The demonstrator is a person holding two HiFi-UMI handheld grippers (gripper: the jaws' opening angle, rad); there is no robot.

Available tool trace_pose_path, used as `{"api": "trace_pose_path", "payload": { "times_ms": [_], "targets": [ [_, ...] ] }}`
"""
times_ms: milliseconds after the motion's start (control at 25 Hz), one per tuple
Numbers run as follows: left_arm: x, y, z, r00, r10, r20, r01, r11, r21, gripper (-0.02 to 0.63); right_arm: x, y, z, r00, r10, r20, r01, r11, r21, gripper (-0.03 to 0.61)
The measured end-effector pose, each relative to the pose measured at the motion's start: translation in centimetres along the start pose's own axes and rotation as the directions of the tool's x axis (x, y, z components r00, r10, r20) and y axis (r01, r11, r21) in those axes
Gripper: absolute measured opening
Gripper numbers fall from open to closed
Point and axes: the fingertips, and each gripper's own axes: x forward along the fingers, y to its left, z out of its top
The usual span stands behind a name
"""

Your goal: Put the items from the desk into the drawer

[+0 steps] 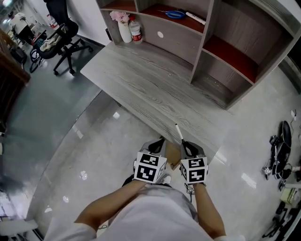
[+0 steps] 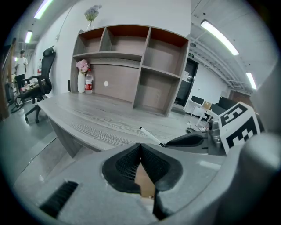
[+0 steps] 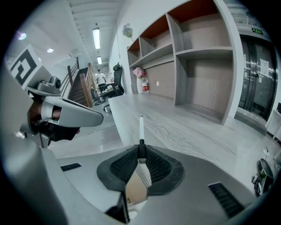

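your right gripper is clamped on the black end of a white pen — the pen points out over the near edge of the desk. your left gripper is just beside it, jaws together on nothing. far end of the desk: a vase of pink flowers and a bottle against the shelf unit — blue scissors lie on a shelf.
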Motion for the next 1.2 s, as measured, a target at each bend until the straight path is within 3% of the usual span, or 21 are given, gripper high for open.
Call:
{"api": "trace_pose_path", "payload": {
  "times_ms": [720,920,1200],
  "targets": [
    [-3.9,1.7,-5.2,0.990,0.136,0.037,-0.133,0.988,-0.082,0.002,-1.3,6.7,-3.1,0.994,0.112,0.005,-0.112,0.994,0.007,0.048],
    [-4.0,1.8,-5.9,0.994,0.104,0.029,-0.103,0.993,-0.053,0.002,-1.3,8.2,-4.3,0.995,0.094,-0.013,-0.094,0.995,0.020,0.048],
    [-2.1,2.6,-7.1,1.000,-0.005,-0.021,0.006,1.000,0.024,0.002,1.0,8.9,-7.0,0.999,0.011,-0.053,-0.007,0.997,0.074,0.048]
  ]
}}
